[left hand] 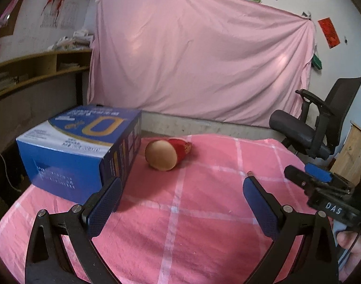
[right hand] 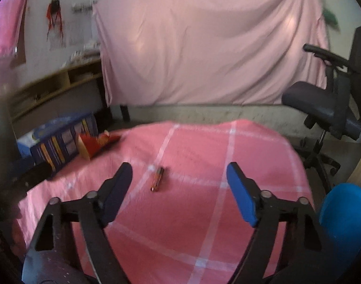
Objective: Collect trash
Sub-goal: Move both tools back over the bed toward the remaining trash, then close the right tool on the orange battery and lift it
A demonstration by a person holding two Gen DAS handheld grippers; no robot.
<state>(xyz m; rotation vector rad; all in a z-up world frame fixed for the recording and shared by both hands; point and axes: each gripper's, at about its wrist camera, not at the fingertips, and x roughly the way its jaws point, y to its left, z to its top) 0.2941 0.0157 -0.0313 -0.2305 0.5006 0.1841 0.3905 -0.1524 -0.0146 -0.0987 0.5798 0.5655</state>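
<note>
Pink sheet hangs across the back wall; in front of it a table under a pink checked cloth w/ white lines. Wooden shelving at left, black office chair off the table's right edge, blue round thing at lower right of the right wrist view, can't tell what it is. Blue carton sits closed on the table's left side, printed top up, one corner near the left edge; contents not visible. Just beside its right face lies a red paper cup on its side, tan base toward the left camera, crumpled mouth end pointing away toward the back; whether cup touches carton can't tell. Small battery, orange-dark, lies flat near mid-cloth, long axis running roughly front to back, slightly tilted, well apart from cup and carton, bare cloth all round it. Left gripper has jaws wide apart, nothing between them, left pad near the carton's front corner, aimed toward the cup. Right gripper also spread wide, nothing clamped; battery lies on the cloth ahead, between the two fingers' lines but nearer the left one, not touched. Right-hand tool also shows at right edge of the left view w/ part of a hand below it. Cloth ahead of both tools is open; back edge drops to a grey ledge.
</note>
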